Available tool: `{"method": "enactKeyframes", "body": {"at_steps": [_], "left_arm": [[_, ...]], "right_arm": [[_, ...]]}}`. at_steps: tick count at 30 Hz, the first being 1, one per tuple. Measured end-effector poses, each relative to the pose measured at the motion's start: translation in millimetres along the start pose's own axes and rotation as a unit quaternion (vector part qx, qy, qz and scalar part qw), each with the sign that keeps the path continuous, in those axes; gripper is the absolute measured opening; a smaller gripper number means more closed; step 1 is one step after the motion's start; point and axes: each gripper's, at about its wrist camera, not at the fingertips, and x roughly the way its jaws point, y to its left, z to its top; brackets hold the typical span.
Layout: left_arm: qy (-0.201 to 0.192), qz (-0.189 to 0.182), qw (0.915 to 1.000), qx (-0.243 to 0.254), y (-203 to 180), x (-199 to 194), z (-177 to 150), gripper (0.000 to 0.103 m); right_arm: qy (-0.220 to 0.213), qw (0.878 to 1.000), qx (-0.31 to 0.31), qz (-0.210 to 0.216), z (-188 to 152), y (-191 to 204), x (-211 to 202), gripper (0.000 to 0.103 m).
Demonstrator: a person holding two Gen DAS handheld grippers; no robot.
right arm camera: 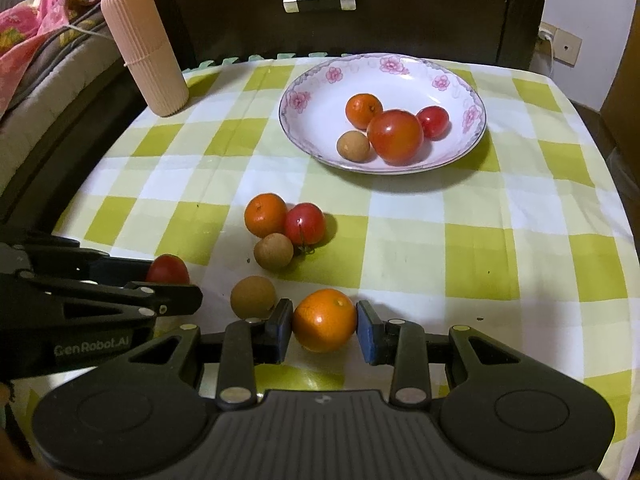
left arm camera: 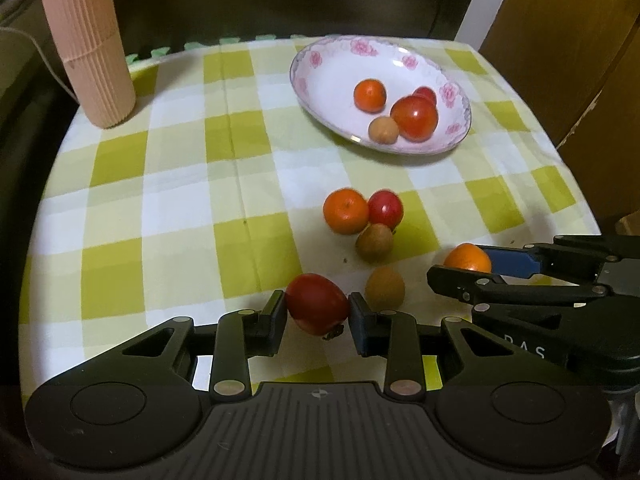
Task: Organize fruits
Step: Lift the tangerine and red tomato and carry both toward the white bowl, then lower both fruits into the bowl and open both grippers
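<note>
My left gripper (left arm camera: pixel 318 312) is shut on a red tomato (left arm camera: pixel 316 303) at the table's near edge; it also shows in the right wrist view (right arm camera: pixel 168 269). My right gripper (right arm camera: pixel 324 322) is shut on an orange (right arm camera: pixel 325 320), which also shows in the left wrist view (left arm camera: pixel 468 258). A brown longan (right arm camera: pixel 253 297) lies between the two grippers. An orange (right arm camera: pixel 265 215), a small red tomato (right arm camera: pixel 305 223) and a longan (right arm camera: pixel 273 251) cluster mid-table. The floral bowl (right arm camera: pixel 312 80) at the back holds an orange (right arm camera: pixel 363 110), a big tomato (right arm camera: pixel 395 136), a small tomato (right arm camera: pixel 433 121) and a longan (right arm camera: pixel 353 146).
A tall ribbed pink cylinder (right arm camera: pixel 144 48) stands at the back left of the green-checked tablecloth (right arm camera: pixel 440 220). A dark cabinet with a metal handle (right arm camera: pixel 319 2) is behind the table. Bedding lies to the left, a wooden panel (left arm camera: pixel 560 40) to the right.
</note>
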Motion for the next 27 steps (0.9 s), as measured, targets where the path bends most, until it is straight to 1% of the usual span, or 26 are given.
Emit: {"method": "enactKeyframes", "body": {"at_steps": [14, 27], "left_arm": [[-0.035, -0.011, 0.9993, 0.008, -12.6, -7.4, 42.4, 0.041], [-0.058, -0.008, 0.9982, 0.009, -19.8, 6.0, 94.1, 0.041]], "right_arm": [[-0.036, 0.999, 0.031, 0.002, 29.9, -16.2, -17.7, 0.033], [-0.067, 0.997, 0.041, -0.024, 80.2, -39.8, -11.9, 0.033]]}}
